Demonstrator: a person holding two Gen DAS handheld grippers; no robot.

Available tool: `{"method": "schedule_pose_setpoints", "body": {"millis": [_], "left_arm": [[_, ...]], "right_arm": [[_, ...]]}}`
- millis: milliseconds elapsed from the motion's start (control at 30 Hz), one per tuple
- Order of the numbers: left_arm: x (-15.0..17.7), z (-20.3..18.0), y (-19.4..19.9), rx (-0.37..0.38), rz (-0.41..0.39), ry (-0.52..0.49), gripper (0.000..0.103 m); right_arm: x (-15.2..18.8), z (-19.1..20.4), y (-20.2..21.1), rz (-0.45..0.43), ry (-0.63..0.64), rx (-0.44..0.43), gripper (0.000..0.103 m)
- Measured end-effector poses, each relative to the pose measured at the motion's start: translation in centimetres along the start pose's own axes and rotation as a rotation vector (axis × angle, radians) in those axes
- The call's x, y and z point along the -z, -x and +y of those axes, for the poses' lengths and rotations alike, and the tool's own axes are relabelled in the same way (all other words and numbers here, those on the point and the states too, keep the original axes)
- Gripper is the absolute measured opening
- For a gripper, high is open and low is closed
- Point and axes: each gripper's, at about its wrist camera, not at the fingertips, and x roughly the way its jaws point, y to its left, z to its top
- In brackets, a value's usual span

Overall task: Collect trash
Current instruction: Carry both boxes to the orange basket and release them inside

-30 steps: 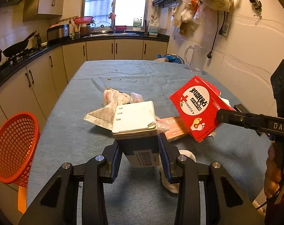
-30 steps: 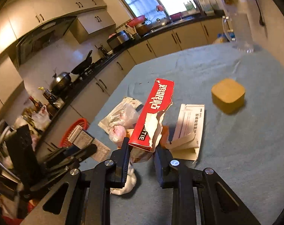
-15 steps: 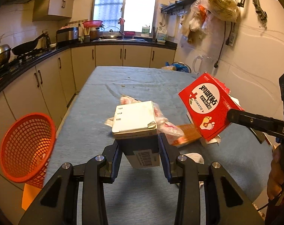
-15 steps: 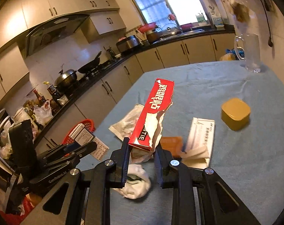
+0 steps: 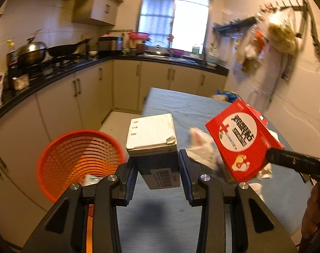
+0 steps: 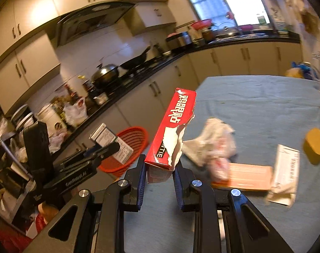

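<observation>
Left gripper (image 5: 157,168) clamped on white box (image 5: 152,136); right gripper (image 6: 159,176) pinching torn red carton (image 6: 172,130). Carry step. Orange basket (image 5: 75,156) ahead-left, below table edge. Next: reach over rim, release both. More litter on table (image 6: 265,105) beyond.

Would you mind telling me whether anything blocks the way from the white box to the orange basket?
Nothing visible does. The white box, clamped in the left hand-held gripper, hangs beside the open orange basket, with only bare air between them.

Both held boxes (image 5: 153,145) (image 6: 172,130) — now nearer the orange basket (image 5: 75,160), off the table.
</observation>
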Motion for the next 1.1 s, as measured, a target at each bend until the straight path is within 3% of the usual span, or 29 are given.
{"method": "schedule_pose_setpoints", "body": {"millis": [300, 600, 1100], "left_arm": [[0.0, 7.5, 0.8, -0.101, -0.002, 0.088, 0.036], [1.1, 12.2, -1.7, -0.147, 0.063, 0.147, 0.036], [2.4, 14.3, -5.2, -0.177, 0.127, 0.159, 0.036]], "right_arm": [[-0.7, 3.9, -5.9, 0.089, 0.035, -0.085, 0.026], [-1.4, 6.9, -12.6, 0.199, 0.048, -0.126, 0.026], [-1.1, 8.7, -20.2, 0.29, 0.084, -0.094, 0.026]]}}
